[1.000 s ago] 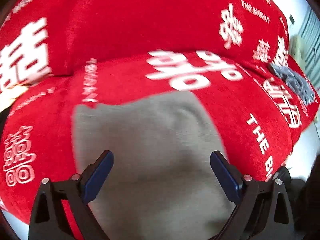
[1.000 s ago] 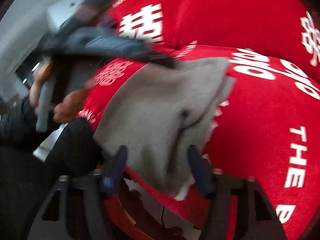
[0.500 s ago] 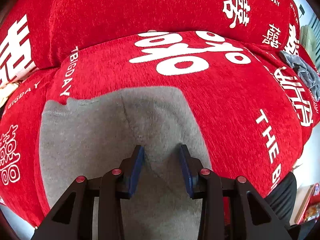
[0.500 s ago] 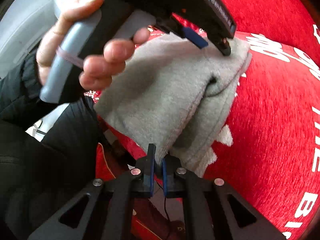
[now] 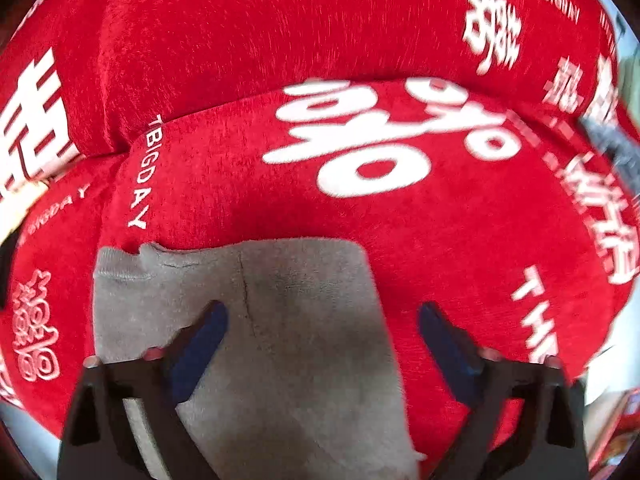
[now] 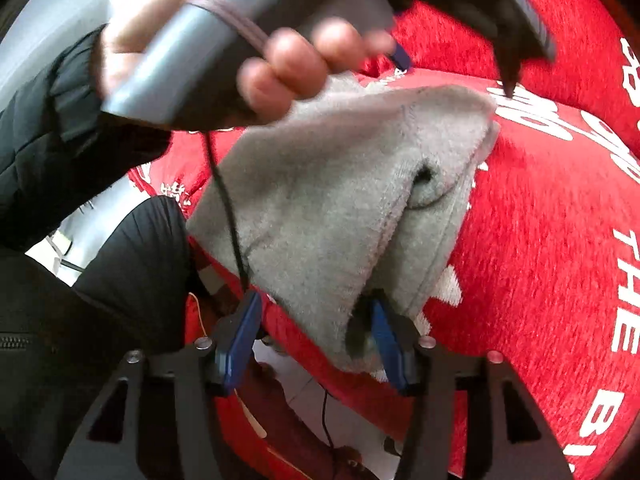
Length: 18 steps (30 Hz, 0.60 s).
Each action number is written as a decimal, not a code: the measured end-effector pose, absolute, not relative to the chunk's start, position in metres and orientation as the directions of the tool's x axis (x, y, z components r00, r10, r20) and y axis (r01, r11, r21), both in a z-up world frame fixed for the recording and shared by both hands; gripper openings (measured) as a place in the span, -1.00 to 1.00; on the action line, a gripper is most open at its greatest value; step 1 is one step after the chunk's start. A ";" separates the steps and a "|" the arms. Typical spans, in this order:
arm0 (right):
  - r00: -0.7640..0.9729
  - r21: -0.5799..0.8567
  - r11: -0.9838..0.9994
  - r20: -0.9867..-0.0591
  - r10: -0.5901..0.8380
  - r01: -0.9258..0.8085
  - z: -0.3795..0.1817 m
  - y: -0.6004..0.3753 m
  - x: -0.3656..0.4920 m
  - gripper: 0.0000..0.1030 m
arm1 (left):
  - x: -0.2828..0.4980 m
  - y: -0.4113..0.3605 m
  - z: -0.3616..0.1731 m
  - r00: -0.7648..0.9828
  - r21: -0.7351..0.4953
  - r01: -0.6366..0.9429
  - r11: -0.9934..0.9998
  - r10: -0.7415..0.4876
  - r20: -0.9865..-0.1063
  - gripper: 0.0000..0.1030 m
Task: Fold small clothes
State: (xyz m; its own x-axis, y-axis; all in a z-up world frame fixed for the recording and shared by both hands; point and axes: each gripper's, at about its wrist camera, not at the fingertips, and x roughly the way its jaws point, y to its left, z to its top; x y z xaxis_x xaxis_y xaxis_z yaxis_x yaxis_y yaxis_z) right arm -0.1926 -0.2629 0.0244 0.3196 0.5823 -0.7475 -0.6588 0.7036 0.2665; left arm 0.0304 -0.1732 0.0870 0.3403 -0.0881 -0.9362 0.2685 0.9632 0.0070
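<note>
A small grey fleece garment [image 5: 256, 320] lies folded on the red sofa cushion [image 5: 420, 248]. My left gripper [image 5: 320, 320] is open above it, the blue pads spread wide and holding nothing. In the right wrist view the garment [image 6: 328, 208] hangs over the cushion's front edge. My right gripper [image 6: 316, 320] is open, its pads on either side of the garment's lower folded corner. The person's hand with the left gripper's grey handle [image 6: 208, 40] is above the garment.
The sofa is covered in red fabric with white lettering [image 5: 352, 148]. A dark grey cloth [image 5: 616, 148] lies at the far right of the seat. The person's black sleeve [image 6: 80, 160] is to the left. Floor and cables [image 6: 320, 392] show below the cushion edge.
Both grippers have opened: the left let go of the top of the garment and pulled back, and the right released the lower folded corner it was pinching.
</note>
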 end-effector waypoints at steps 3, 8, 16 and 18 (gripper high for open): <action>0.319 0.267 0.705 -0.748 0.581 -0.658 0.020 -0.263 -0.190 -0.10 | 0.037 -0.179 0.069 0.283 0.036 0.271 0.962 -0.044 -0.958 -0.27; 0.301 0.263 0.703 -0.765 0.570 -0.661 0.018 -0.265 -0.185 -0.81 | 0.043 -0.184 0.077 0.327 0.076 0.269 0.960 -0.017 -0.945 -0.76; 0.281 0.258 0.669 -0.760 0.586 -0.697 0.025 -0.268 -0.188 -0.87 | 0.053 -0.186 0.081 0.324 0.045 0.264 0.964 -0.044 -0.945 -0.83; 0.263 0.268 0.669 -0.770 0.581 -0.693 0.016 -0.264 -0.188 -0.87 | 0.056 -0.187 0.072 0.308 0.037 0.259 0.965 -0.047 -0.950 -0.83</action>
State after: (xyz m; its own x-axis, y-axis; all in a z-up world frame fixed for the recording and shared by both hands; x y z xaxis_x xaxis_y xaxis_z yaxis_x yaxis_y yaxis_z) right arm -0.1879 -0.2641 0.0164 0.2632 0.5814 -0.7699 -0.6933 0.6689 0.2682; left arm 0.0558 -0.1871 0.0725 0.3085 -0.0467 -0.9501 0.2591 0.9651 0.0367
